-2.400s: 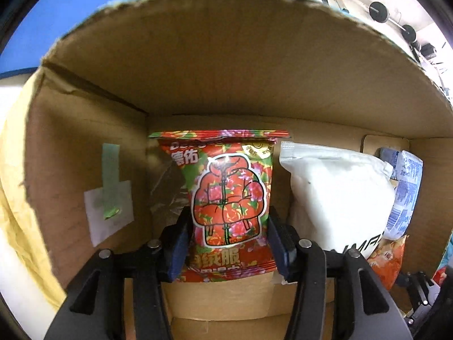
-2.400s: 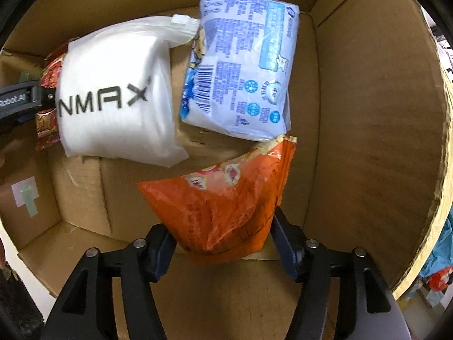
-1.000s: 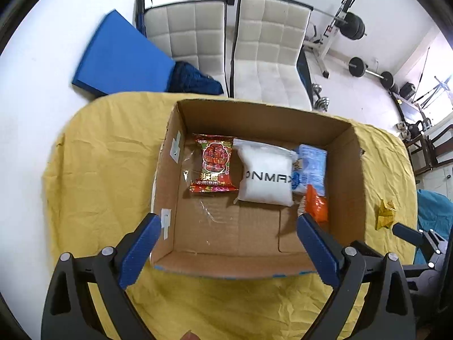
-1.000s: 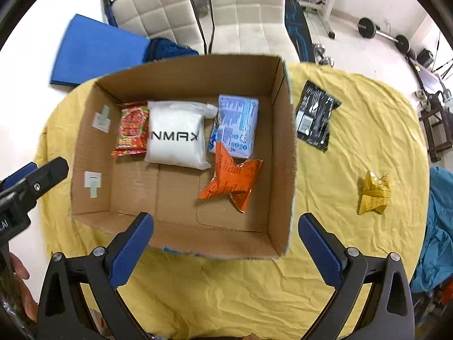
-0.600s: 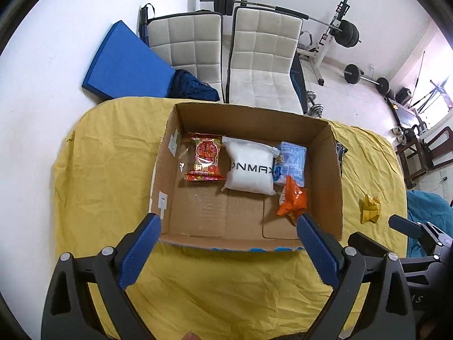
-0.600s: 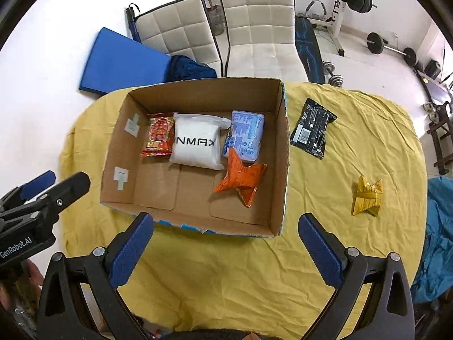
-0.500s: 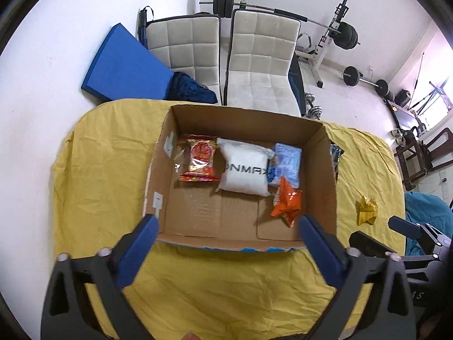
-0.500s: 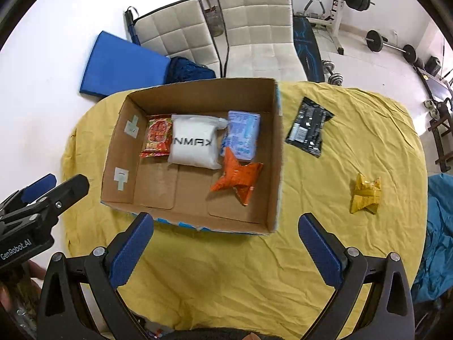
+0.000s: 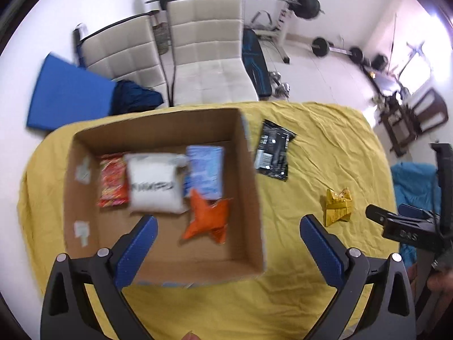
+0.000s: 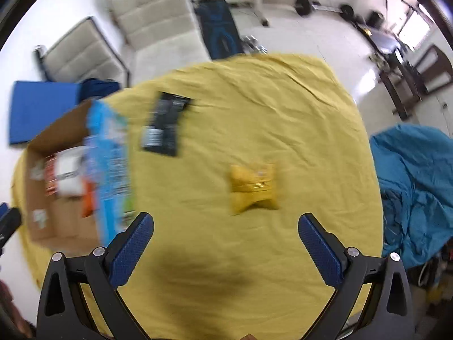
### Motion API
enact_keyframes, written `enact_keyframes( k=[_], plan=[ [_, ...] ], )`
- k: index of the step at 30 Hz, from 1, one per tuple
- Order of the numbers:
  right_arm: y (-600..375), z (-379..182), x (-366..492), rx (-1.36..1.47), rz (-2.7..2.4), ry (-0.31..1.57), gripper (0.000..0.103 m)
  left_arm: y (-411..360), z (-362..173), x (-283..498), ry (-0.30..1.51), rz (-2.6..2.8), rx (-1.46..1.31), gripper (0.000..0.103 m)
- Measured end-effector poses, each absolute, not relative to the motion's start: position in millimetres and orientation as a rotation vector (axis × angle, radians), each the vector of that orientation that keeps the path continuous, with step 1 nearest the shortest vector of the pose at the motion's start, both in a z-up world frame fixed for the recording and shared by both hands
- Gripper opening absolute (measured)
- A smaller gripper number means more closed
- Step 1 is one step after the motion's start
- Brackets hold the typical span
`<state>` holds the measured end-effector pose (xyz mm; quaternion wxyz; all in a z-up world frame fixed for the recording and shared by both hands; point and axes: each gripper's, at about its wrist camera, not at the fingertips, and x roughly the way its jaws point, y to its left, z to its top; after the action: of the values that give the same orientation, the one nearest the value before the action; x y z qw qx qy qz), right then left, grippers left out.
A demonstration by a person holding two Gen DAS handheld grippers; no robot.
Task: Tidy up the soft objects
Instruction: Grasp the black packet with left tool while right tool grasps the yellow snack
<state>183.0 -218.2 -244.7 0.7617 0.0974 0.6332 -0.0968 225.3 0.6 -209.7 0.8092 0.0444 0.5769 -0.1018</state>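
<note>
I held both tools high above the cardboard box (image 9: 249, 187), gripping nothing. My left gripper (image 9: 226, 226) had its jaws spread wide over the box's near wall; my right gripper (image 10: 226, 225) was equally wide, out to the box's right. Inside the box lay a red packet (image 9: 112, 182), a white pouch (image 9: 154, 184), a light-blue packet (image 9: 205, 170) and an orange bag (image 9: 208, 218). Just right of the box lay a black packet (image 9: 273, 151); farther right on the yellow cloth (image 10: 254, 113), a yellow packet (image 10: 253, 188).

Place: home gym room
Signs: barbell (image 9: 335, 49), weight rack (image 9: 294, 2), 2 padded chairs (image 9: 209, 53), yellow-covered table (image 9: 325, 153)
</note>
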Motion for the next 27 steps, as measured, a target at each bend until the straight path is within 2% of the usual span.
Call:
enact_keyframes(
  k=[4,9,10,12,14,18,21,27],
  plan=[
    [-276.8,-309.4,200.6,0.310,-0.228,1.488,0.103,-54.0,-237.2,250.8,1.266,-0.199,0.226,0.103],
    [-295.6,-377.9,213.5,0.393,-0.218,1.591,0.100,-100.7,-261.7,278.3,1.288,-0.187,0.331,0.103],
    [-296.5,-391.6,215.7,0.411,-0.210,1.608,0.097,-109.8,-266.1,285.5,1.295,-0.182,0.350,0.103],
    [-296.4,-407.3,219.1,0.433,-0.203,1.624,0.074,-120.4,-272.2,295.7,1.301,-0.181,0.367,0.103],
    [-294.0,-418.7,222.0,0.423,-0.204,1.643,0.066,-130.1,-279.5,307.4,1.316,-0.181,0.386,0.103],
    [-299.7,-422.7,223.8,0.397,-0.216,1.638,0.056,-149.6,-299.8,337.4,1.388,-0.231,0.378,0.103],
    [-311.8,-415.0,226.1,0.403,-0.208,1.623,0.053,-165.5,-320.4,366.3,1.445,-0.240,0.393,0.103],
    [-339.2,-409.9,239.2,0.405,-0.201,1.632,0.052,-190.4,-364.4,408.5,1.532,-0.236,0.441,0.103]
  ],
)
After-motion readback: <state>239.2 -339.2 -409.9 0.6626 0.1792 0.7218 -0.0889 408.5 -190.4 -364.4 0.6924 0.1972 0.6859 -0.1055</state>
